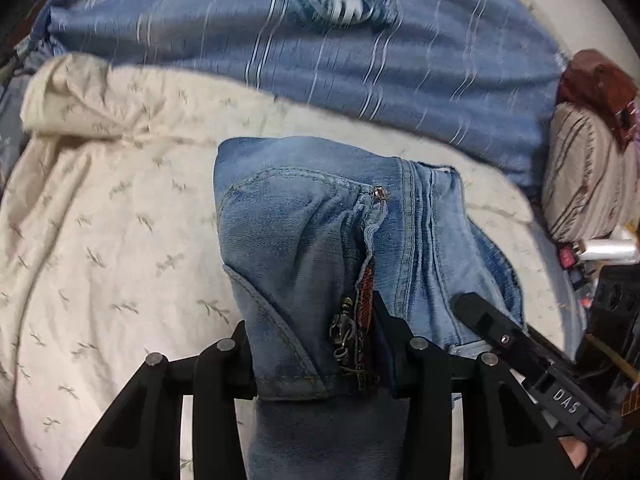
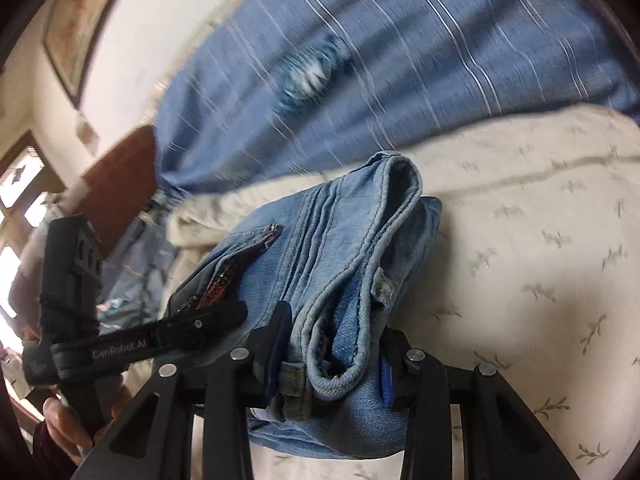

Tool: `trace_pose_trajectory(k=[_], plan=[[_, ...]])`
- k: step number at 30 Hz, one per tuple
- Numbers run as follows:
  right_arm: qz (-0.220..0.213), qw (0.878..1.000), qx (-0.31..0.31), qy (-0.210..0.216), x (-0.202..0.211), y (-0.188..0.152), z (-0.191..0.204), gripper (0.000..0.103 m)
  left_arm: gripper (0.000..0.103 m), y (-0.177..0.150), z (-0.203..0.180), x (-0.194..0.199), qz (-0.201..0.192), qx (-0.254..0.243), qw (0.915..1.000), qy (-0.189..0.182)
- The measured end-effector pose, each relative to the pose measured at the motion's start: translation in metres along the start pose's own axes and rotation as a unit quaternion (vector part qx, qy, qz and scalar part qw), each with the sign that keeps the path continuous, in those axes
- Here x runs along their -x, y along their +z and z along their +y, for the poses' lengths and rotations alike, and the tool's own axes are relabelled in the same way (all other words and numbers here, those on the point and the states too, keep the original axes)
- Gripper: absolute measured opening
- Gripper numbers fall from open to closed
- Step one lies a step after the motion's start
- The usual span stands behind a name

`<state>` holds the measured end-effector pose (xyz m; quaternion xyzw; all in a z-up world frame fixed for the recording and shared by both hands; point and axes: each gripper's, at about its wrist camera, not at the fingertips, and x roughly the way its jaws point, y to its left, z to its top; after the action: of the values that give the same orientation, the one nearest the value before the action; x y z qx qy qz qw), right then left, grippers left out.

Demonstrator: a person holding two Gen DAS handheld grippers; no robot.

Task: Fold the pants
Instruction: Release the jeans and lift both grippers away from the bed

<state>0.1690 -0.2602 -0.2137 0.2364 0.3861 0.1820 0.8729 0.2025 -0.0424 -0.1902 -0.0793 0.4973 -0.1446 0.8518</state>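
The light-blue jeans [image 1: 304, 220] are folded into a thick bundle and held just above the bed. In the left wrist view my left gripper [image 1: 316, 344] is shut on the bundle's near end, where the brass zipper [image 1: 344, 332] shows. The right gripper's finger [image 1: 492, 324] reaches in from the right onto the same bundle. In the right wrist view my right gripper [image 2: 336, 344] is shut on the jeans [image 2: 340, 232] at the stacked waistband edges. The left gripper's finger [image 2: 208, 316] clamps the bundle's left side, and a hand [image 2: 60, 420] holds its handle.
A cream leaf-print sheet [image 1: 100, 240] covers the bed under the jeans. A blue striped blanket [image 1: 320, 60] lies behind it. A striped pillow [image 1: 580, 172] sits at the right with clutter below it. A brown headboard [image 2: 120, 184] and a window [image 2: 20, 184] stand at the left.
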Motion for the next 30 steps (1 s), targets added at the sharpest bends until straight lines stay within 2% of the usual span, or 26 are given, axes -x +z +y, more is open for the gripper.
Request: trace_pose_trajectory(k=[3,7,10,11,12,13,15,19,22,26,30], plan=[[0.015,1.000,-0.017,-0.006,-0.005,-0.002,-0.012,0.039,0.048,-0.006,-0.004,-0.001,-0.020,-0.018,0.9996,0.005],[0.026,0.999,-0.017,-0.009,-0.007,-0.006,-0.016,0.040,0.050,-0.003,0.002,-0.002,-0.007,-0.009,0.9999,-0.006],[0.036,0.998,-0.043,-0.002,-0.006,-0.008,-0.022,0.050,0.059,-0.004,0.002,-0.004,0.004,-0.010,0.9999,0.005],[0.040,0.998,-0.054,-0.005,-0.006,-0.009,-0.025,0.057,0.067,-0.005,0.003,-0.002,0.006,-0.008,0.9999,0.011],[0.041,0.997,-0.057,-0.009,-0.003,-0.010,-0.026,0.059,0.075,-0.005,0.005,-0.001,0.009,-0.005,0.9998,0.020],[0.039,0.998,-0.055,-0.010,0.001,-0.010,-0.026,0.060,0.079,-0.006,0.006,0.002,0.009,-0.003,0.9995,0.031],[0.025,0.999,-0.042,-0.009,0.013,-0.012,-0.023,0.062,0.082,-0.009,0.008,0.012,0.000,-0.007,0.9980,0.063],[-0.016,0.999,-0.025,-0.030,0.044,-0.020,-0.017,0.066,0.085,-0.021,0.003,0.046,-0.043,-0.036,0.9938,0.096],[-0.055,0.997,-0.018,-0.060,0.073,-0.031,-0.012,0.067,0.090,-0.034,-0.007,0.077,-0.087,-0.062,0.9843,0.140],[-0.126,0.984,0.045,-0.120,0.104,-0.044,0.017,0.069,0.092,-0.044,-0.016,0.114,-0.129,-0.079,0.9759,0.158],[-0.160,0.976,0.076,-0.128,0.127,-0.063,0.041,0.069,0.095,-0.053,-0.028,0.151,-0.170,-0.095,0.9675,0.161]])
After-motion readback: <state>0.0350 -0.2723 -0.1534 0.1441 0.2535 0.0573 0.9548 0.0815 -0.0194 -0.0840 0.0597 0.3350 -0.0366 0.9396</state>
